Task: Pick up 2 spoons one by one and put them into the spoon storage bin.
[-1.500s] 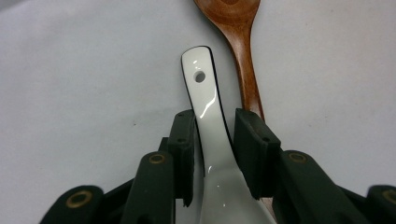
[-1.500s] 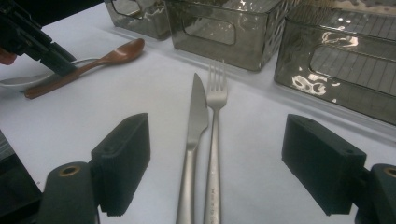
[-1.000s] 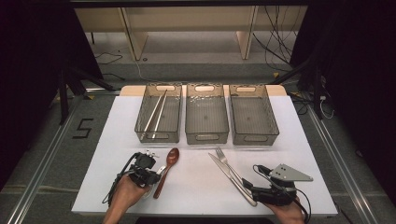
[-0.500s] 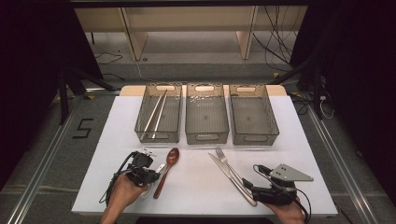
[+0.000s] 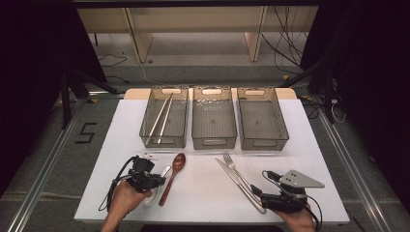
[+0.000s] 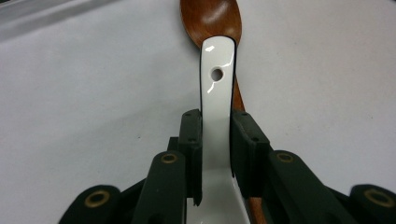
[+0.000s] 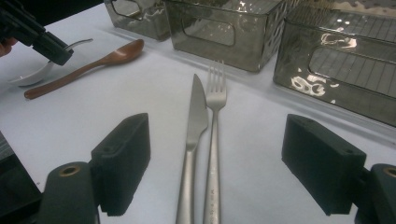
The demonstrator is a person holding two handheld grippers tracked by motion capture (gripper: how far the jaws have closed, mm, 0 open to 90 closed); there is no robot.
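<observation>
On table, near left: left gripper [image 6: 215, 140] is clamping one white spoon [image 6: 216, 88] — one wooden spoon [image 5: 172, 177] just beside.
Near right: right gripper [image 7: 233, 163] is standing apart — one knife [image 7: 192, 140], one fork [image 7: 214, 135] between.
Far: three bins [image 5: 214, 140].

The person's left hand [image 5: 126, 199] comes in from the bottom edge at the near left of the table, wrapped round the left gripper [image 5: 155, 182], which lies low and points toward the right and a little away. Its jaws stand close together, and in the left gripper view the pads [image 6: 192, 140] press on a white spoon handle [image 6: 216, 102] from both sides. The right hand [image 5: 300, 223] sits at the near right corner, holding the right gripper [image 5: 256, 194] low and aimed left and away. In the right gripper view its jaws stand wide apart, pads [image 7: 123, 158] touching nothing. A cable trails from each gripper.
</observation>
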